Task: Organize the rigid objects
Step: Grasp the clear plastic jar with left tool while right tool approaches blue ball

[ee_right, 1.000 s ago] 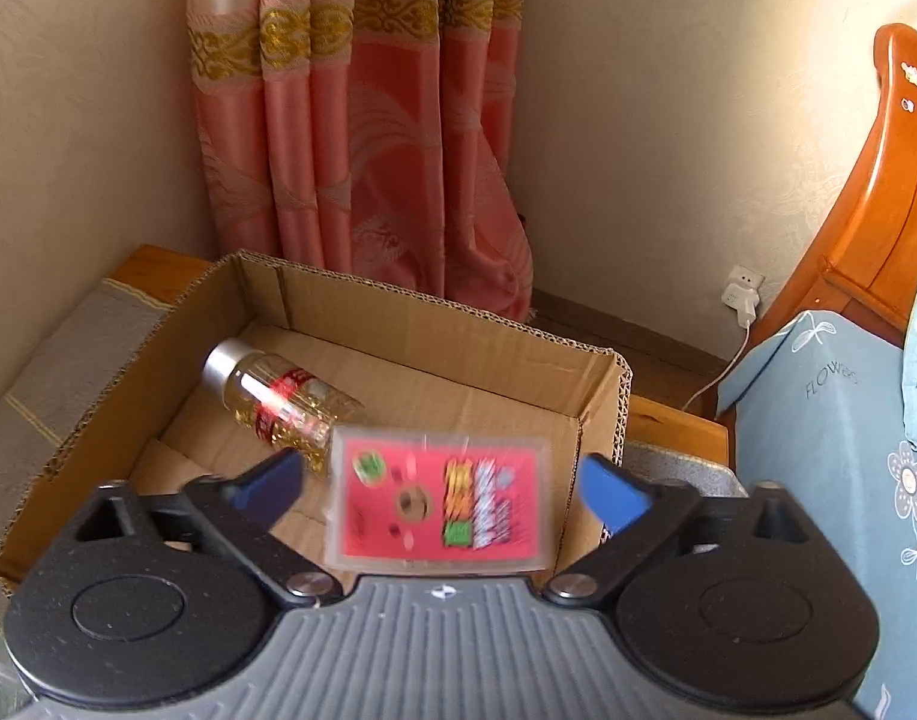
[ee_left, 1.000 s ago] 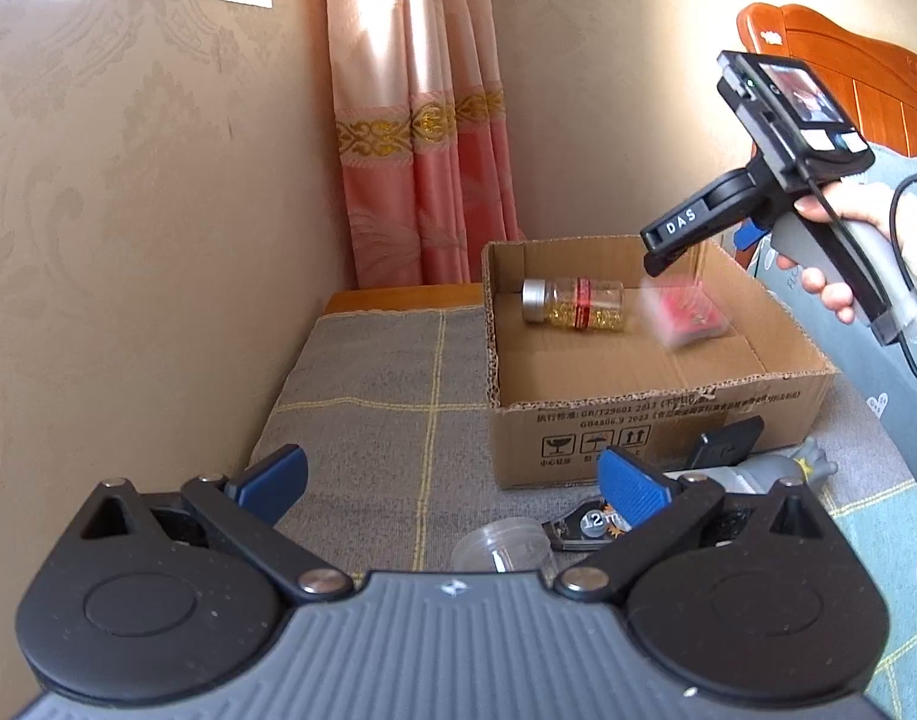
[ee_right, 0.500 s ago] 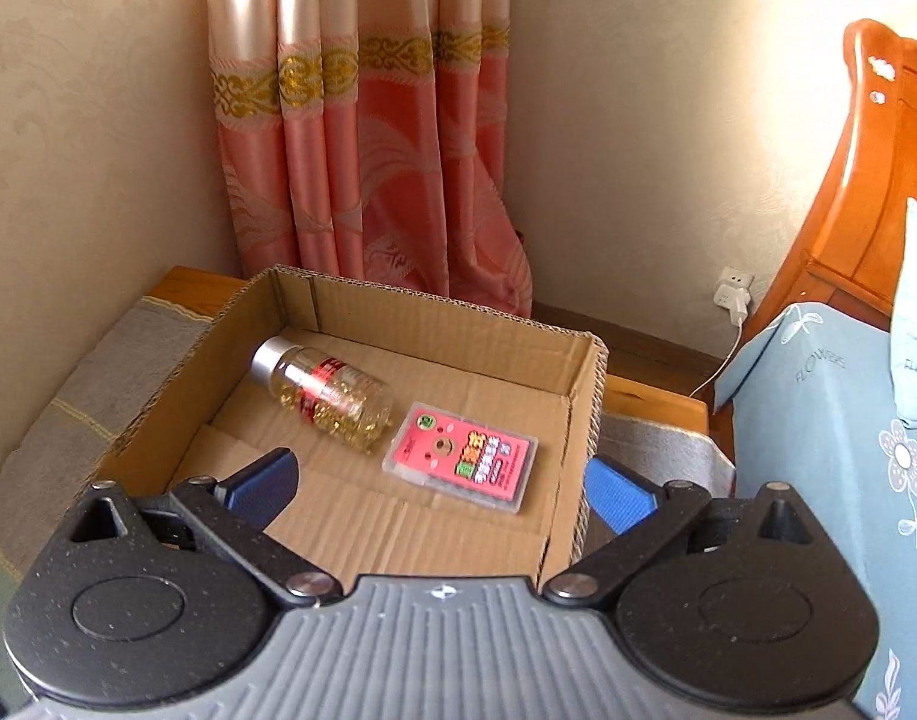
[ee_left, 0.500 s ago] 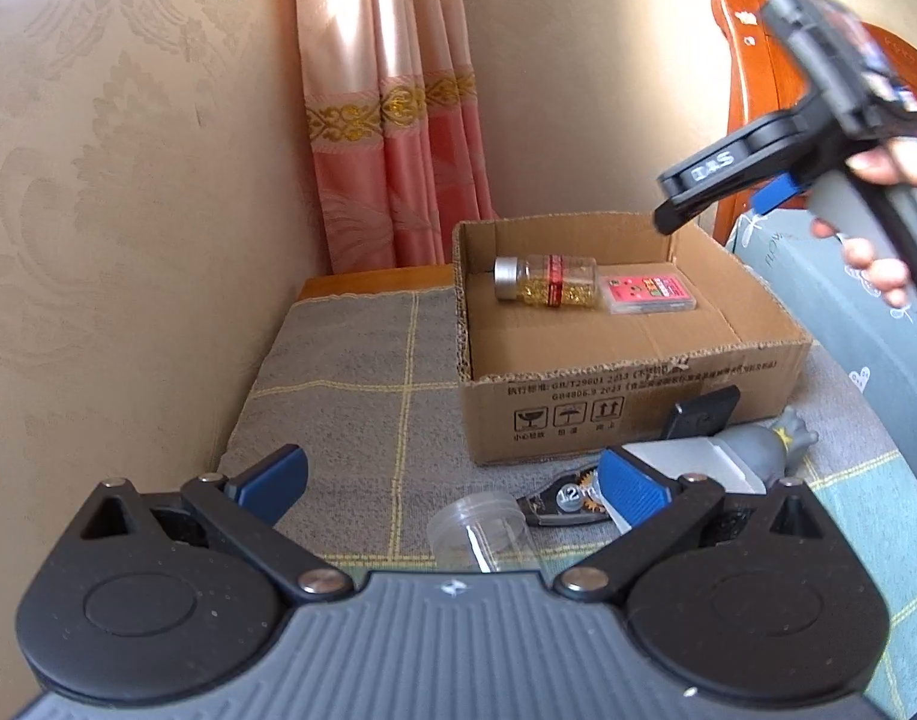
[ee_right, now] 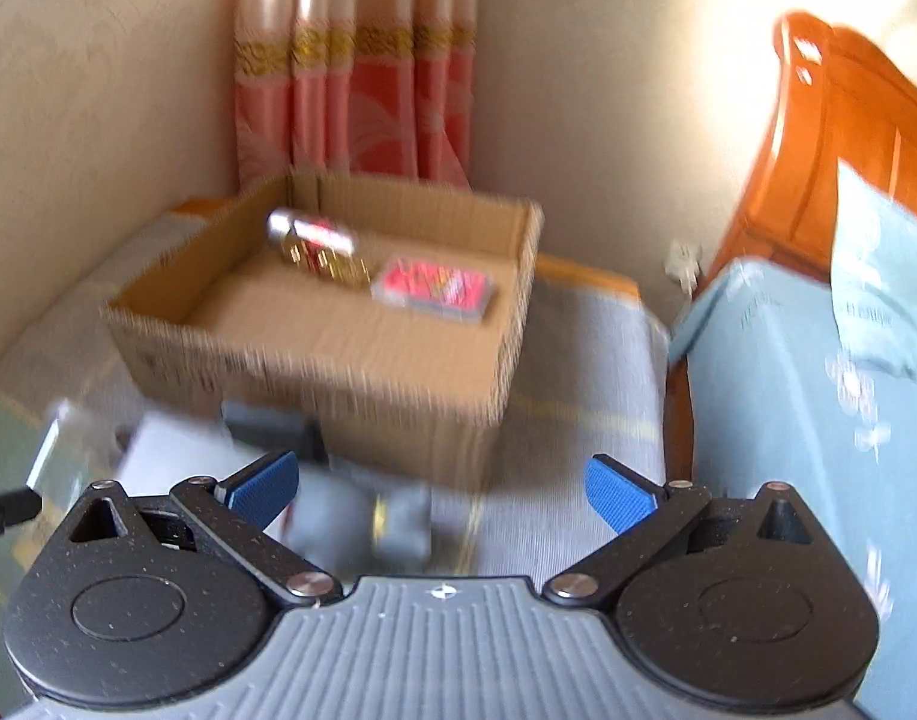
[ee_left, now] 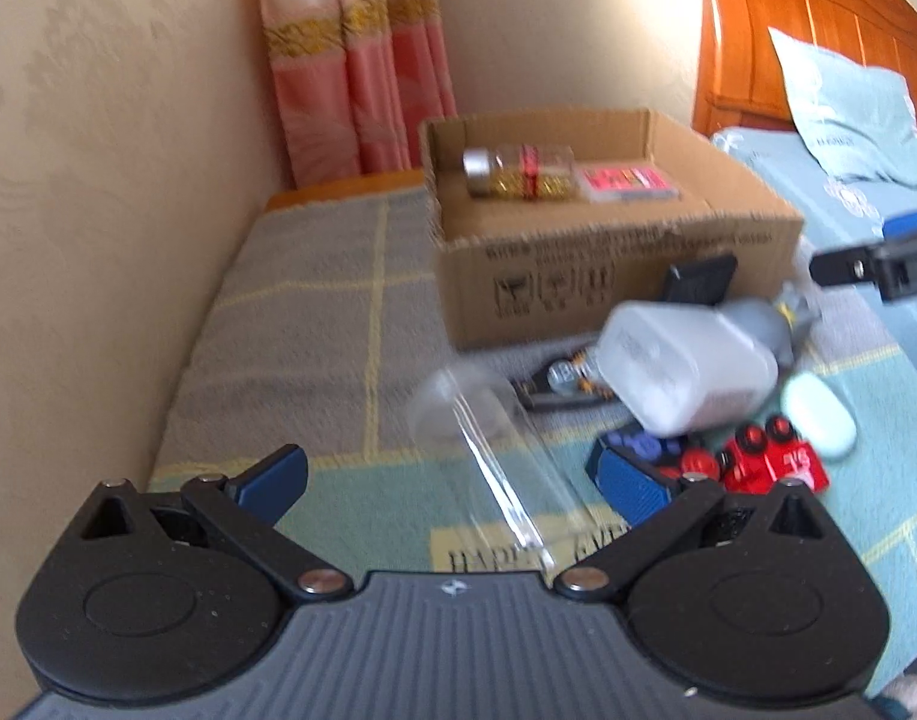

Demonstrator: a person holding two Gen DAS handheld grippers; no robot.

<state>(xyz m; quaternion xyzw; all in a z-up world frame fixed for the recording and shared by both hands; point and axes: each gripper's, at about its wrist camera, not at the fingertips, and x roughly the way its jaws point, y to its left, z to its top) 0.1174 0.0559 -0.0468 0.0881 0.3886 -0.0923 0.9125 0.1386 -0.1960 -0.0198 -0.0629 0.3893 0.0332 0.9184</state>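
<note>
A cardboard box (ee_left: 614, 276) stands on the blanket; it also shows in the right wrist view (ee_right: 398, 384). Inside lie a glass bottle of yellow capsules (ee_left: 518, 171) and a pink card case (ee_left: 626, 183). In front of the box lie a clear plastic cup (ee_left: 494, 450), a white plastic container (ee_left: 686, 372), a grey bottle (ee_left: 764, 324), a red toy car (ee_left: 770, 462) and a white oval object (ee_left: 818, 414). My left gripper (ee_left: 452, 474) is open over the cup. My right gripper (ee_right: 440, 486) is open and empty, near the grey bottle (ee_right: 350, 522).
A wall runs along the left and a pink curtain (ee_left: 350, 66) hangs behind the box. A wooden headboard (ee_left: 818, 30) and a blue pillow (ee_left: 842, 108) are at the right. A black flat item (ee_left: 698, 279) leans on the box front.
The pink card case dropped from my right gripper into the box. My right gripper has pulled back and down toward the objects in front of the box. My left view has shifted right.
</note>
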